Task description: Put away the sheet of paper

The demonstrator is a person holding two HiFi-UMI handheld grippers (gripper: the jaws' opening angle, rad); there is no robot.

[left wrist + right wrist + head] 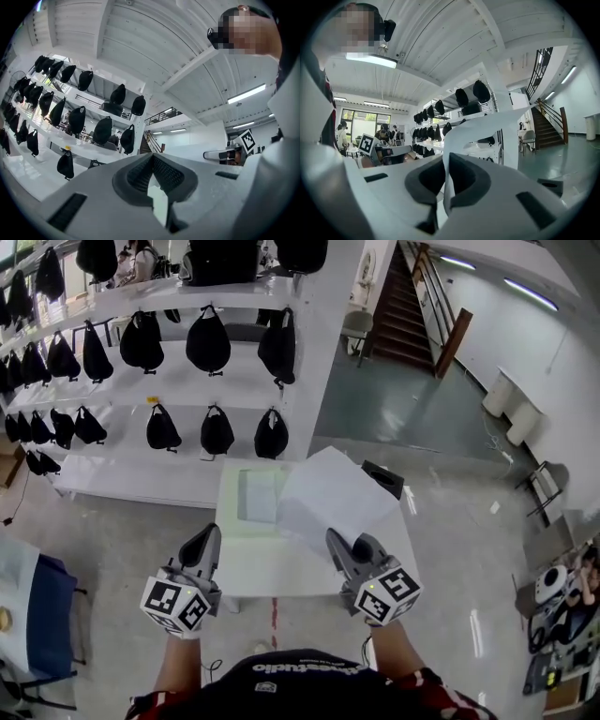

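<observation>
One-handed carry step: thin white sheet of paper (328,495) pinched in right gripper (334,542) jaws above small white surface (281,570), left gripper (207,540) jaws pressed together, empty; next, probably lowering flat near pale green rectangular pad (230,514).

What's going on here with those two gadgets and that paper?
A person stands at a small white table with a hand-held gripper in each hand. The right gripper has its fingers shut on the edge of a sheet of paper, held up over the table. The left gripper is shut and holds nothing. A pale green tray or folder lies flat on the table, and the paper is not put away yet.
</observation>
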